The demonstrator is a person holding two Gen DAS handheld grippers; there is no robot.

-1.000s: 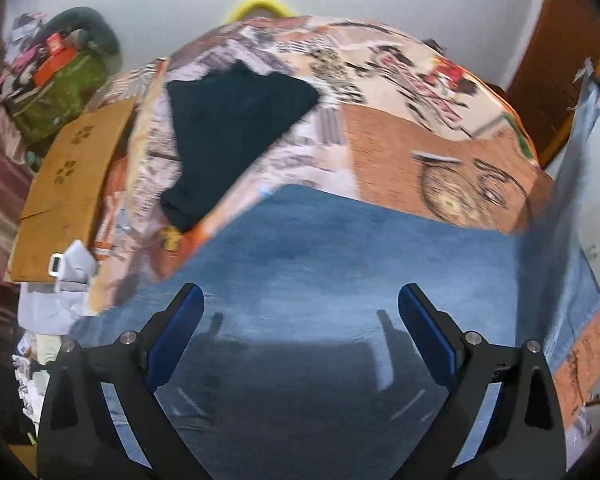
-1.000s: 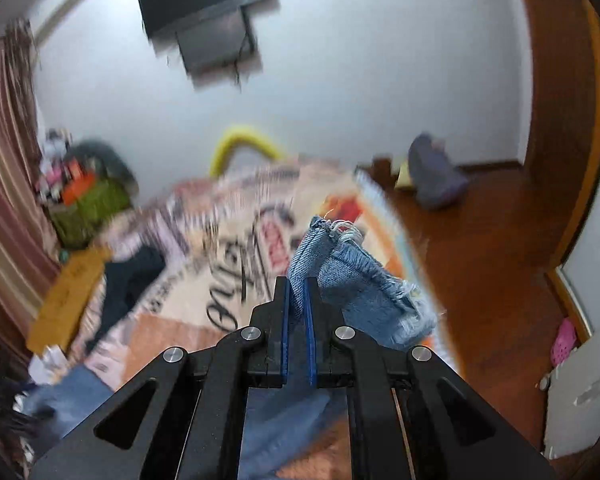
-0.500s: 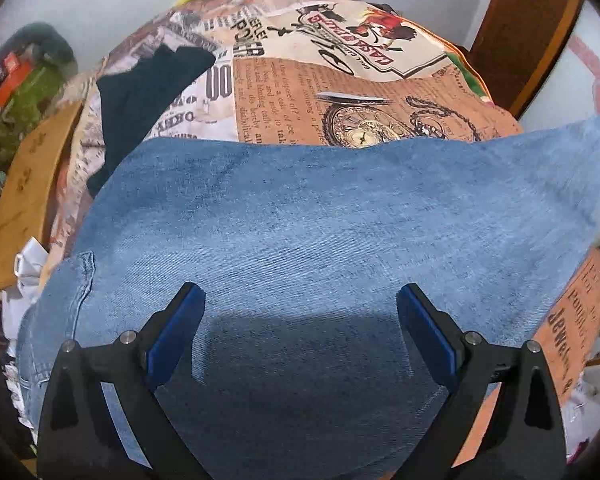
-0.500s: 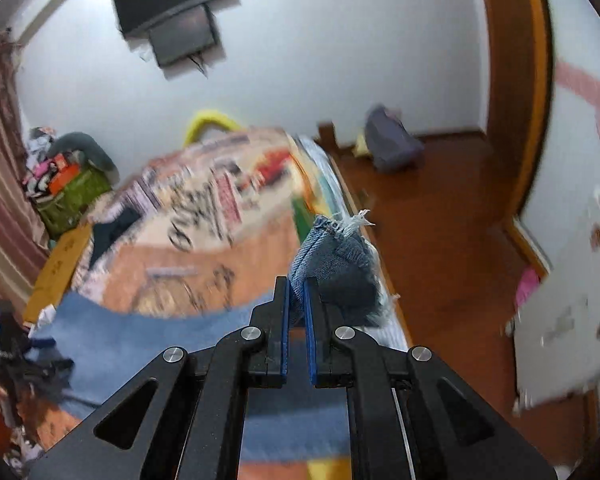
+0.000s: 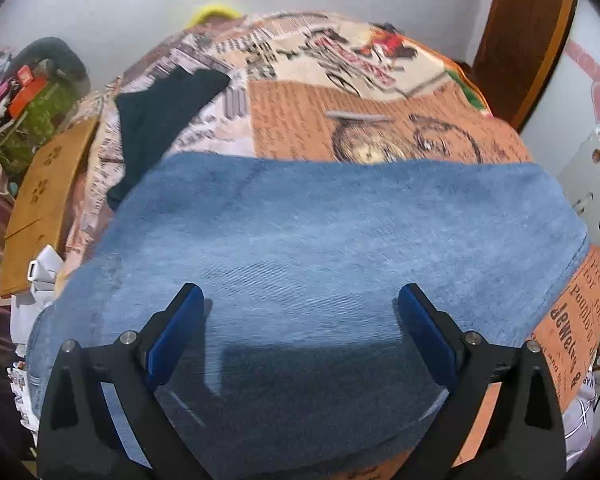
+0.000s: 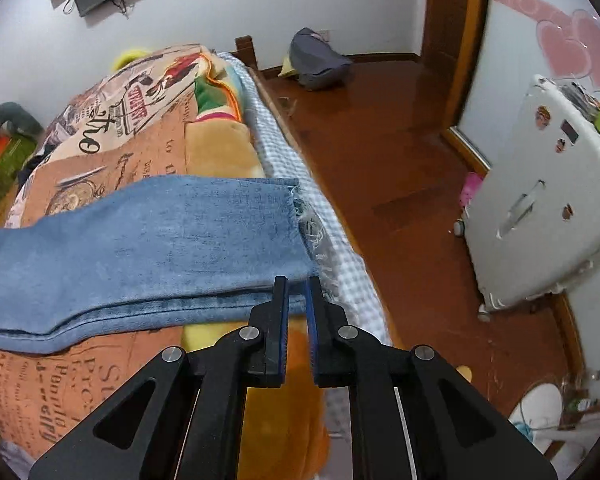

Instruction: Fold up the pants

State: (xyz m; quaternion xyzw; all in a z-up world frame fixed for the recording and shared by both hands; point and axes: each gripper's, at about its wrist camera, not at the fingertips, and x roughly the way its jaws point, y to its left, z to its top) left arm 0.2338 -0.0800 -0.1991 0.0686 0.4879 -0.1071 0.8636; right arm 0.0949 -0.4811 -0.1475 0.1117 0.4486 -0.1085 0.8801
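Blue jeans lie flat across the patterned bedspread, one leg laid over the other. My left gripper hovers over the wide part of the jeans, open, with nothing pinched. In the right wrist view the frayed hem end of the jeans rests near the bed's right edge. My right gripper is low at the hem's near corner, its pads almost together with the denim edge between them.
A dark garment lies at the bed's far left. A wooden board and a white cloth sit beside the bed on the left. On the right are wooden floor, a white cabinet and a bag.
My right gripper has come down with the hem, which was held up in the air and now lies flat on the bed. The left gripper drifted a little over the jeans.
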